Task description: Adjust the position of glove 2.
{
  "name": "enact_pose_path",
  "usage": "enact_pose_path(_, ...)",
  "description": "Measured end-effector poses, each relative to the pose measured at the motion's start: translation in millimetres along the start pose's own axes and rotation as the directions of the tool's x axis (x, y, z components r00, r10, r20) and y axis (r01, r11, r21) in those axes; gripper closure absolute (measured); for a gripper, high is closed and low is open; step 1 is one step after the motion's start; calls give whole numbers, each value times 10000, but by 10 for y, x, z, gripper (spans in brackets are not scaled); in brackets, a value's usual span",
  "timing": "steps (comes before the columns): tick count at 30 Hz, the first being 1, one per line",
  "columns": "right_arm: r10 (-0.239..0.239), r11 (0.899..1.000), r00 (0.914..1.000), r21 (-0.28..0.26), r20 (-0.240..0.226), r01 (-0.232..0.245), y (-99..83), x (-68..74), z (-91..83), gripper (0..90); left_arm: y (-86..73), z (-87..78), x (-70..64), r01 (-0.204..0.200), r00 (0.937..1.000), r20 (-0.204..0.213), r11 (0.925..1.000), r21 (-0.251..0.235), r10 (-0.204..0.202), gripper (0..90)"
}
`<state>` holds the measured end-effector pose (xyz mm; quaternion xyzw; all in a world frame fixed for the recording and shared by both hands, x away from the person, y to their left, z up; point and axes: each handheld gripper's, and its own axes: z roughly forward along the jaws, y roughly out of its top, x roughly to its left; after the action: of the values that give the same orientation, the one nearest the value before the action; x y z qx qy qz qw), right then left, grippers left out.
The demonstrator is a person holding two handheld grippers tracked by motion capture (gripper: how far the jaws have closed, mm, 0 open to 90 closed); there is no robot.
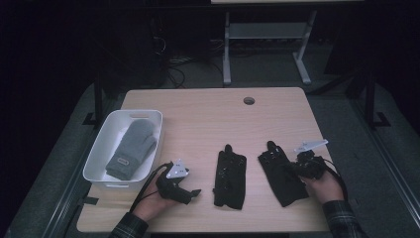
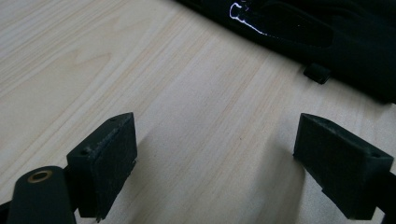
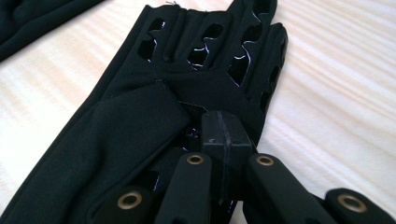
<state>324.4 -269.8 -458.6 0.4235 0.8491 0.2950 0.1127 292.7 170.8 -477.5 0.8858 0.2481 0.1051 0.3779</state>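
Note:
Two black gloves lie flat on the wooden table [image 1: 198, 119]. The middle glove [image 1: 230, 178] lies just right of my left gripper [image 1: 194, 192], which rests low over bare wood with its jaws wide apart [image 2: 224, 163] and nothing between them. An edge of that glove [image 2: 327, 32] crosses the top of the left gripper view. The right glove [image 1: 280, 173] has cut-out fingers [image 3: 140, 140]. My right gripper [image 1: 293, 168] sits at its right side, jaws pressed together [image 3: 226, 133] on the glove's fabric near the palm.
A white bin [image 1: 99, 148] at the table's left holds a grey mitten [image 1: 132, 148]. A cable hole [image 1: 249, 100] is near the far edge. Bare wood lies behind the gloves. The other black glove [image 3: 28, 18] shows in the right gripper view's corner.

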Motion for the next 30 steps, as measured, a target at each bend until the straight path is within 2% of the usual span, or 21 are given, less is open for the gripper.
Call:
enact_pose_path(7,-324,9994,9991,150,-257,328,21,182,12,900,0,0,0,1,10000,1,10000,1,-1,123)
enact_pose_path(15,-589,9981,9977,179,-339,596,63,268,39,898,0,0,0,0,10000,-1,10000,3,0,123)
enact_pose_path(18,-605,9982,9979,33,-251,606,46,278,-32,897,0,0,1,-6,10000,1,10000,0,6,123)
enact_pose_path(23,-473,9987,9988,-218,-121,470,-94,299,-230,898,0,0,1,-11,10000,1,10000,3,11,123)
enact_pose_path(30,-371,9993,9990,-87,-254,369,-356,391,-395,898,1,-2,4,-57,10000,-8,10000,16,57,123)
